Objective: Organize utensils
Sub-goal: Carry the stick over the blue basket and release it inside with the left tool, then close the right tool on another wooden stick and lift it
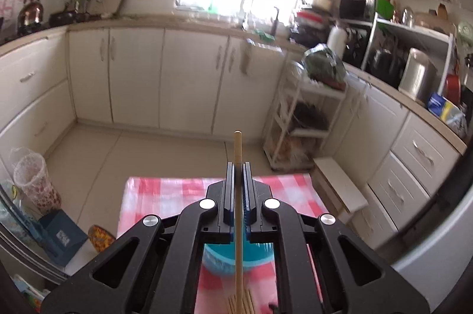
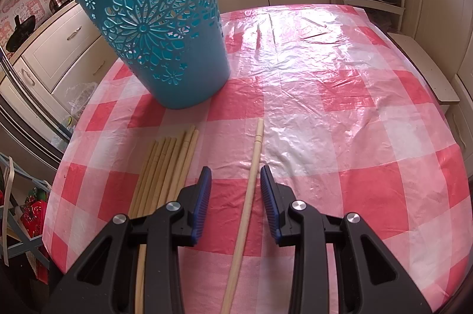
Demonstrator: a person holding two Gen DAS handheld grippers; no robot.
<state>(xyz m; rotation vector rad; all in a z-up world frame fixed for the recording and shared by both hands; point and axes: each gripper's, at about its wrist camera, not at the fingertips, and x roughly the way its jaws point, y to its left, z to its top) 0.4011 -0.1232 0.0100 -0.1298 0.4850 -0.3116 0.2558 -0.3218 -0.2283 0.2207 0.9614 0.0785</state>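
Left wrist view: the left tongs (image 1: 238,166) are seen closed on a single chopstick (image 1: 237,148), which runs straight along the gap between the fingers and projects past the tips. The tongs are held high, above the checked worktop (image 1: 153,195). Directly beneath, through the frame of the tongs, part of the blue basket (image 1: 218,257) is visible, and at the bottom edge the ends of a chopstick bundle (image 1: 236,303) show. Step judged in hand: carrying one chopstick to the basket for dropping in. The next move would call for the lower end to be brought over the basket mouth, with the stick kept near upright, before the grip is released; whether the end is already over the rim cannot be told from this view. Right wrist view: the right tongs (image 2: 236,181) are open, low over the worktop (image 2: 354,113), straddling a loose chopstick (image 2: 251,181) that lies on the cloth between the fingers without evident contact. The bundle (image 2: 165,166) lies just to the left, near the basket (image 2: 159,30), which stands upright at the far left of the worktop. A second pick appears to be set up: the tongs would need lowering and closing squarely on the thin stick, which may roll on the slick plastic cloth.
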